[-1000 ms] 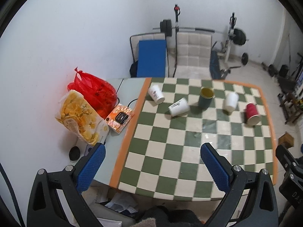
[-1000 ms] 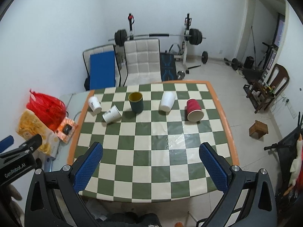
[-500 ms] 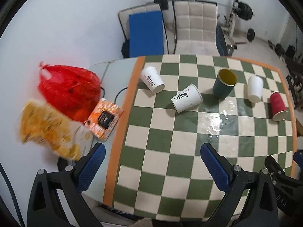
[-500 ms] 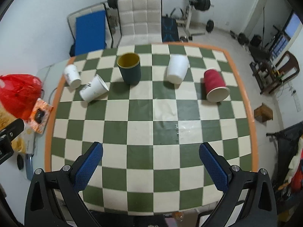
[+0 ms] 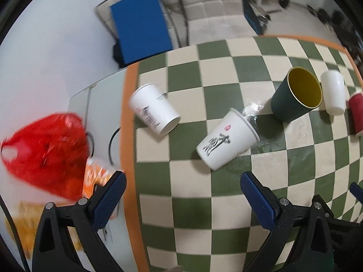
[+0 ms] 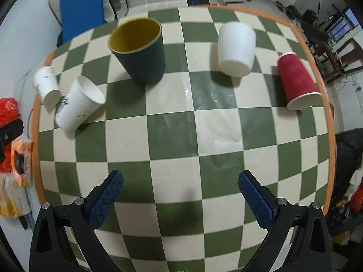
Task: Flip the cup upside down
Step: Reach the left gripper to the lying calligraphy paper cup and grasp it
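A dark green cup with a yellow inside [image 6: 140,52] stands upright, mouth up, on the checkered table [image 6: 181,140]; it also shows in the left wrist view [image 5: 295,95]. Two white printed paper cups lie on their sides at the left [image 5: 226,140] [image 5: 154,111]. A plain white cup [image 6: 236,47] stands mouth down, and a red cup [image 6: 297,81] sits at the right. My left gripper [image 5: 182,192] is open and empty, just short of the printed cup. My right gripper [image 6: 180,191] is open and empty above the table's middle.
A red plastic bag [image 5: 45,149], an orange packet [image 5: 97,176] and a yellow snack bag [image 6: 9,201] lie on a side table to the left. Chairs with a blue board [image 5: 140,25] stand behind the table. A wet patch [image 6: 204,93] shines near the cups.
Both grippers have moved forward and down toward the table, so the cups look much larger. Nothing on the table has moved, and both grippers stay open.
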Demonstrator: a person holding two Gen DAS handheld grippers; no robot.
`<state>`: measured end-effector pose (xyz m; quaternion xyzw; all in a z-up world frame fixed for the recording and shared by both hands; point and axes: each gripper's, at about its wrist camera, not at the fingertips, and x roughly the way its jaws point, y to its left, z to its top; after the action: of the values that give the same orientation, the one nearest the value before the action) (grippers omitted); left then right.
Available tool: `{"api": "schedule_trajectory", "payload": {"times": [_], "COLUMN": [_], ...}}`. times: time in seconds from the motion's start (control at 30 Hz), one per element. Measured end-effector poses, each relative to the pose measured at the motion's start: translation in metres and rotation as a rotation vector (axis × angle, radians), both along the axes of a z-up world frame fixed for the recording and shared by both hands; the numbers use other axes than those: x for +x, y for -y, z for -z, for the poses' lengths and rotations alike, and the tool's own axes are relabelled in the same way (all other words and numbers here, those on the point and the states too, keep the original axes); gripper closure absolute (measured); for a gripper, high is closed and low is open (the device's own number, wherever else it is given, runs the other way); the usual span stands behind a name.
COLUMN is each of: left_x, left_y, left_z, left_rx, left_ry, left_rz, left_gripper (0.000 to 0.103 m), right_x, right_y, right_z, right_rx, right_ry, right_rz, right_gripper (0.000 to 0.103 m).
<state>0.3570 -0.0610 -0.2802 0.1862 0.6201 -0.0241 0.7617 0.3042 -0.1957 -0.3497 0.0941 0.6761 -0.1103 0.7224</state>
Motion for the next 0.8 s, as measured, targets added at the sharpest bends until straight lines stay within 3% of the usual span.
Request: {"api": "schedule_trajectory", "payload": {"times": [0.23,0.5,0.67,0.8], "left_x": [0.026,0.031,0.033,0.041], "left_y": [0.033,0.063,0.070,0.072], "left_z": [0.034,0.069,0.086,0.093], "left_rx": [0.045,0.118,0.135,0.122], "left_ry": [-0.077,-0.168,-0.214,-0.237], "left_rz": [0.210,0.438,0.498,0.492], "left_gripper": [0.000,0.000,0.000,0.004], "right_x": [0.021,0.028,0.032,0.033], "right_y": [0.010,0.022,0.024,0.026], "right_z": [0.034,0.042,0.043,0.044], "right_rx": [0.025,0.030,0.035,0.035], "right_ry": [-0.065,-0.092,-0.095,-0.099], "right_rz": [0.024,0.051,0.060,0.059], "right_gripper": [0.000,0.000,0.000,0.000]}}
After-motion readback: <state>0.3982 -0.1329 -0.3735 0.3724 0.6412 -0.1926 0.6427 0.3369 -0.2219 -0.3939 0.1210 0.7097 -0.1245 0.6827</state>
